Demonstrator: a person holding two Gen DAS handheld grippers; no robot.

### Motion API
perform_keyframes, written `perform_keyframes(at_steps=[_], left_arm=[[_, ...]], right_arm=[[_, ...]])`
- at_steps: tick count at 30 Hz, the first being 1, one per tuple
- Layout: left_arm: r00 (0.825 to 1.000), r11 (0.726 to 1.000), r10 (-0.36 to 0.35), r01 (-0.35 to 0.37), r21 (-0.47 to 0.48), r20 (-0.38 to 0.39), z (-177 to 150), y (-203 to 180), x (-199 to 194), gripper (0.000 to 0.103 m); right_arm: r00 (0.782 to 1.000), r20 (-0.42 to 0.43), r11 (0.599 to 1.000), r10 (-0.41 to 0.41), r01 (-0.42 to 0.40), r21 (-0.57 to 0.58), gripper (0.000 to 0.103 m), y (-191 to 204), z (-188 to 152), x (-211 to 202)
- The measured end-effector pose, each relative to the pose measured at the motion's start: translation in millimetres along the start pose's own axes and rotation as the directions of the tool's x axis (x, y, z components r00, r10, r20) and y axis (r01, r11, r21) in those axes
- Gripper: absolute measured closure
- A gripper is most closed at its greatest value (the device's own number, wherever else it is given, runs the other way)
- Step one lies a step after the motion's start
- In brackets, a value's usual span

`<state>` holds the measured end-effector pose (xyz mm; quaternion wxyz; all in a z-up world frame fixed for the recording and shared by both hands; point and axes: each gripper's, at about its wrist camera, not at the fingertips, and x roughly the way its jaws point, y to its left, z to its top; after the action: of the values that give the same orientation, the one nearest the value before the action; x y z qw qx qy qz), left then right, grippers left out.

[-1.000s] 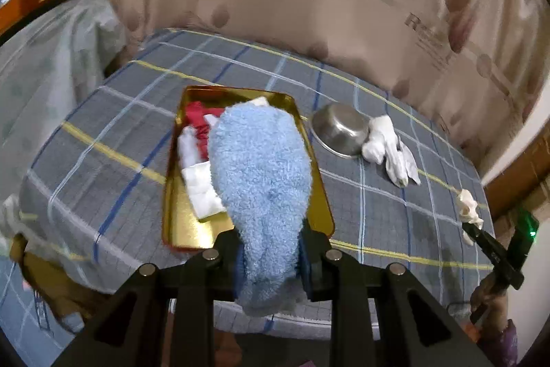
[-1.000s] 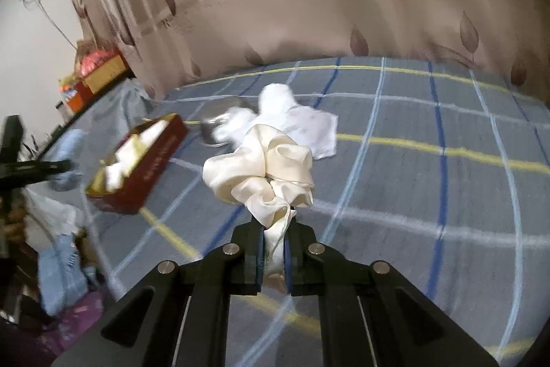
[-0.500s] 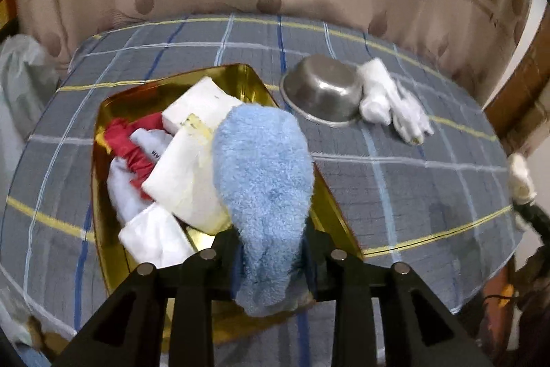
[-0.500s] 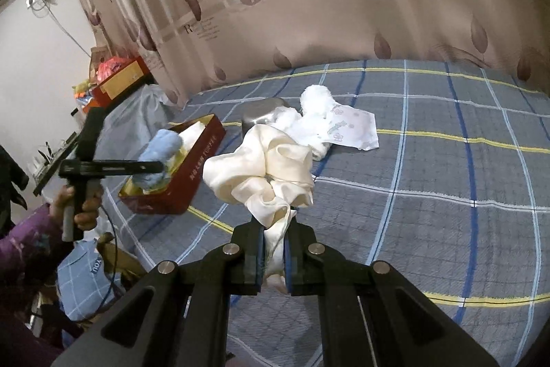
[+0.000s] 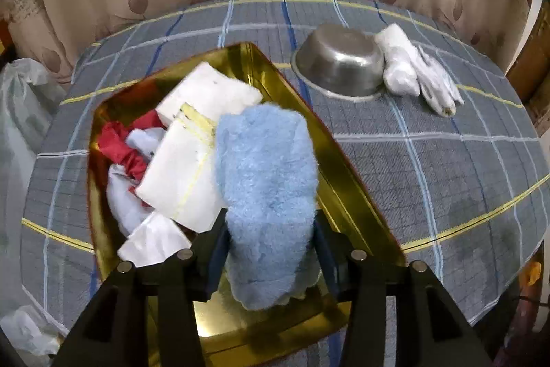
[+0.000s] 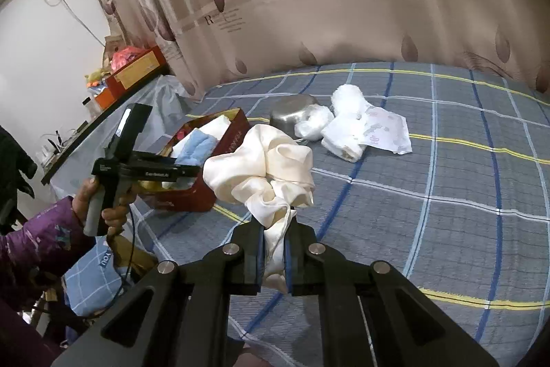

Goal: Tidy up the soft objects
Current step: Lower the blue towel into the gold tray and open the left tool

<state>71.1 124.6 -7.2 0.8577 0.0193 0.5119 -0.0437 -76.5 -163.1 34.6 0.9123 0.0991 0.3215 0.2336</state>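
A fluffy light-blue cloth (image 5: pixel 264 181) lies along the right side of the gold-lined tin (image 5: pixel 350 195), its near end on the tin's floor. My left gripper (image 5: pixel 271 250) points down over it. Its jaws are opening, with the cloth loose between them. White folded cloths (image 5: pixel 182 174) and a red cloth (image 5: pixel 120 150) fill the rest of the tin. My right gripper (image 6: pixel 275 250) is shut on a cream satin cloth (image 6: pixel 264 160), held above the plaid table. In the right wrist view the tin (image 6: pixel 192 198) shows red outside, with the blue cloth (image 6: pixel 197 147) in it.
An upturned steel bowl (image 5: pixel 340 64) stands beyond the tin, with white bundles (image 5: pixel 398 64) and a white glove (image 5: pixel 436 85) beside it. The plaid tablecloth (image 5: pixel 447 177) stretches right. A hand in a purple sleeve (image 6: pixel 99 202) holds the left gripper at the table's left edge. A curtain hangs behind.
The left gripper came down over the tin and its jaws spread, letting the blue cloth settle inside. The right gripper drifted towards the tin, still gripping the cream cloth.
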Motion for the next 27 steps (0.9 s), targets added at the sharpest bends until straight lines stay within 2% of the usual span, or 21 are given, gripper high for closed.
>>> perform_keyframes(at_steps=[1,3,6,8,11,14,18,23,27], left_arm=[[1.0,1.0,-0.014,0.014,-0.009,0.016,1,1,-4,0.052],[0.998,0.999,-0.041,0.042,-0.019,0.05,3,3,-12,0.037],[0.998,0.999,-0.048,0.049,-0.014,0.033,6,3,-8,0.037],[0.999,1.0,-0.02,0.02,-0.017,0.036,5,4,-8,0.037],[0.995,0.999,0.028,-0.025,-0.035,0.097,2,4,-23,0.037],[0.983,0.994,0.072,-0.057,-0.093,0.17,-8,8,-49,0.037],[0.965,0.972,0.127,-0.076,-0.222,0.227,-35,18,-86,0.037],[0.95,0.931,0.25,-0.183,-0.316,0.186,-78,19,-109,0.037],[0.951,0.908,0.263,-0.187,-0.376,0.162,-113,20,-119,0.037]], right_arm=[[1.0,0.0,1.0,0.0,0.0,-0.002,0.095,0,0,0],[1.0,-0.001,1.0,0.003,-0.003,0.003,0.095,-1,0,0],[1.0,0.001,1.0,0.001,-0.001,0.002,0.095,0,0,-2],[1.0,0.007,1.0,0.0,0.0,0.001,0.095,0,-1,-5],[1.0,0.016,1.0,0.0,0.0,0.003,0.095,-1,1,-7],[1.0,0.02,1.0,0.009,-0.009,-0.008,0.095,4,4,-7],[0.999,0.01,0.999,0.038,-0.037,-0.03,0.094,14,7,0],[0.994,-0.022,0.992,0.105,-0.106,-0.071,0.094,43,12,18],[0.98,-0.069,0.977,0.186,-0.192,-0.096,0.093,72,25,45]])
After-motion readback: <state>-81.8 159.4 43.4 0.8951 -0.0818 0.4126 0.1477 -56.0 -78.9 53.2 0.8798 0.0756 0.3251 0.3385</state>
